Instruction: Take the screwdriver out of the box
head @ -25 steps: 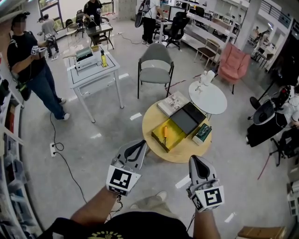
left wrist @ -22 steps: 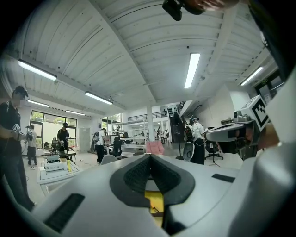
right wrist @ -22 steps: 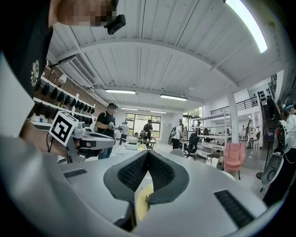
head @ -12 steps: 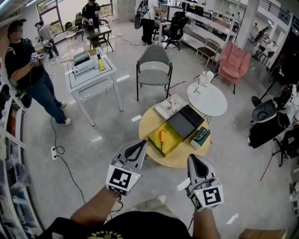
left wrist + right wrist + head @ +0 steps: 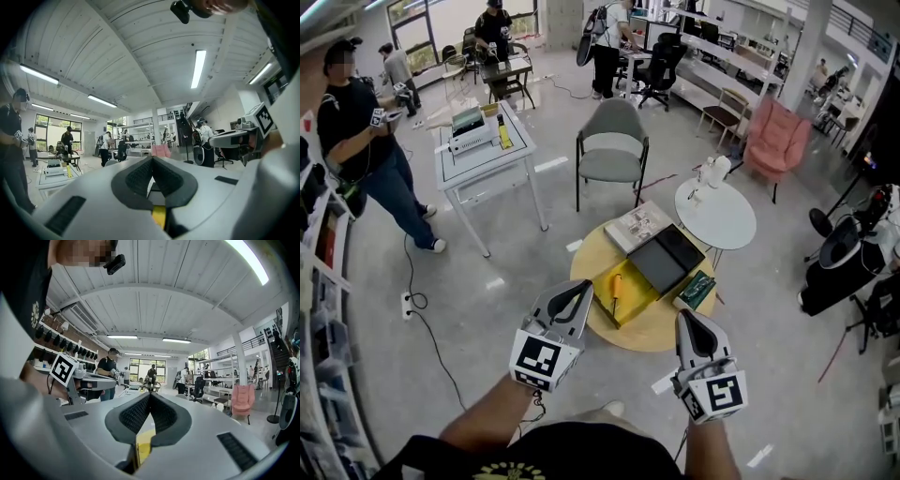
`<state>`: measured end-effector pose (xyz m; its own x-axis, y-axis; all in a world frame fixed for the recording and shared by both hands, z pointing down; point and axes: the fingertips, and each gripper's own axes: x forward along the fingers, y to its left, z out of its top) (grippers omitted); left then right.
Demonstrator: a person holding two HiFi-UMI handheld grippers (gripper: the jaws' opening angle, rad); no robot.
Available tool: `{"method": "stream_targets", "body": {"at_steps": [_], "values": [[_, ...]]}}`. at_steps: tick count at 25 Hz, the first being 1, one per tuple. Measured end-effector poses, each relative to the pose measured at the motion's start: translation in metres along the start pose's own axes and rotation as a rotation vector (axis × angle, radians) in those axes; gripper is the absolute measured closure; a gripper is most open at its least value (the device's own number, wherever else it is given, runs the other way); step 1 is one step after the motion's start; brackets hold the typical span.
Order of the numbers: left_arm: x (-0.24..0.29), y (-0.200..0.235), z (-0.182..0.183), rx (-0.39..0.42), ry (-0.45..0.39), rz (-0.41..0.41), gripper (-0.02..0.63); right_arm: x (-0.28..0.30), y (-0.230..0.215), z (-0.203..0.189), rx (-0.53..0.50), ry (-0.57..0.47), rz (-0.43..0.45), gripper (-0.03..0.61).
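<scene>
On a round wooden table lies an open yellow box, and an orange-handled screwdriver rests inside it. My left gripper is shut and empty, hanging just short of the table's near-left edge. My right gripper is also shut and empty, over the table's near-right edge. Both point level toward the table. In the left gripper view the pads of the left gripper meet at the tip. The right gripper looks the same in the right gripper view, with a strip of the yellow box showing below the pads.
A black case, a booklet and a green box share the table. Beyond stand a grey chair, a small white round table and a white square table. A person stands left; a cable crosses the floor.
The round table and its box have drawn closer to both grippers in the head view. Both grippers stay shut and keep their spacing.
</scene>
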<state>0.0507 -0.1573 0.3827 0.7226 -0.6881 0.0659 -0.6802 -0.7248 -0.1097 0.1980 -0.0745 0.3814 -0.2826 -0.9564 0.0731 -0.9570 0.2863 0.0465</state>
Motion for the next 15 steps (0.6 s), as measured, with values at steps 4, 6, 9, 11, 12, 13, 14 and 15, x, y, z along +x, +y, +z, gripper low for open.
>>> {"method": "stream_targets", "body": {"at_steps": [4,6,9,11,12,13,14,15], "values": [[0.012,-0.007,0.01,0.021,-0.012,0.028,0.601,0.0,-0.019,0.007,-0.004,-0.034,0.023,0.563],[0.017,-0.011,0.016,0.035,-0.024,0.044,0.601,0.0,-0.027,0.008,-0.002,-0.038,0.039,0.563],[0.022,-0.011,0.017,0.044,-0.025,0.069,0.601,0.002,-0.038,0.005,-0.004,-0.039,0.053,0.563],[0.023,-0.012,0.013,0.044,-0.012,0.084,0.601,0.003,-0.044,0.001,0.011,-0.036,0.061,0.563],[0.022,-0.012,0.011,0.044,-0.004,0.091,0.601,0.004,-0.047,0.0,0.018,-0.034,0.066,0.563],[0.022,-0.012,0.01,0.044,0.002,0.098,0.601,0.005,-0.048,-0.001,0.024,-0.034,0.071,0.563],[0.021,-0.011,0.009,0.044,0.007,0.105,0.601,0.006,-0.049,-0.002,0.027,-0.035,0.078,0.563],[0.021,-0.01,0.008,0.044,0.011,0.113,0.601,0.008,-0.049,-0.002,0.029,-0.037,0.084,0.563]]}}
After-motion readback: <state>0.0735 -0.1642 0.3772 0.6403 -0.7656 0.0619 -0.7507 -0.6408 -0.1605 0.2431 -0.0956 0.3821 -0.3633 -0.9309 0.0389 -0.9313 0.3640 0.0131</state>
